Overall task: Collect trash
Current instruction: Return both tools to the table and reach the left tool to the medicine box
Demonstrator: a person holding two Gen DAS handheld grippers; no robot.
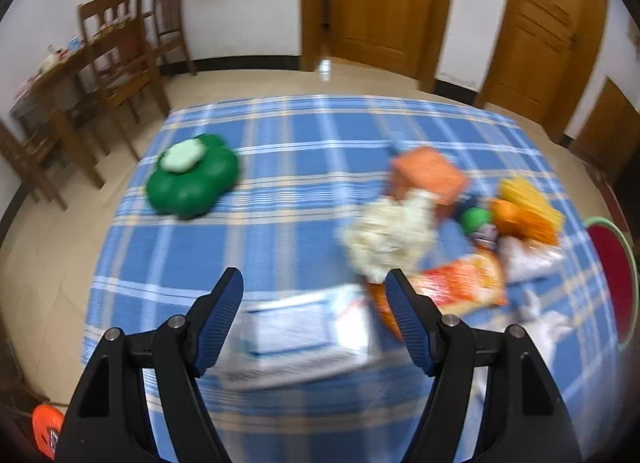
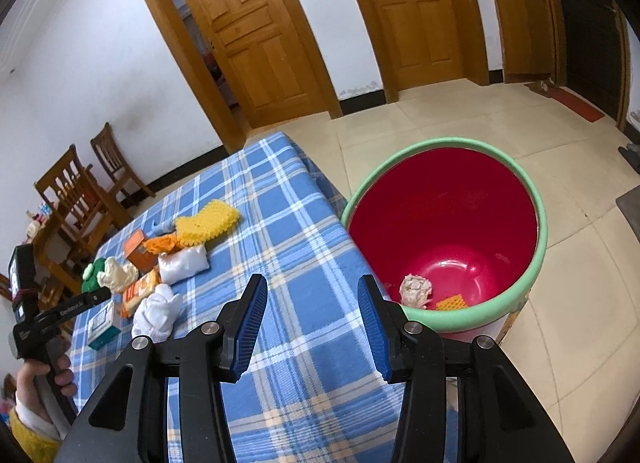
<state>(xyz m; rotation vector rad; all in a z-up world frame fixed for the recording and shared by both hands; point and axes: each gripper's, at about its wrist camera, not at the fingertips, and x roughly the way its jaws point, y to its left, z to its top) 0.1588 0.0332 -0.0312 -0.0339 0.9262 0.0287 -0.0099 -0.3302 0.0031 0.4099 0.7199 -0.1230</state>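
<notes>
While blurred, box (image 1: 304, 337) between fingers (image 1: 222, 319).

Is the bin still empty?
No: a crumpled paper ball and an orange mesh scrap already lie at the bottom of the bin.

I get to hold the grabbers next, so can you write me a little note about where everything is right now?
Left gripper: open, holding nothing, above the white box.
Right gripper: open, holding nothing, over the table edge near the red bin.
Done: a crumpled paper ball and an orange scrap lie in the bin.
Left: the pile on the blue checked cloth – white tissue, yellow mesh, snack wrapper and more.
</notes>
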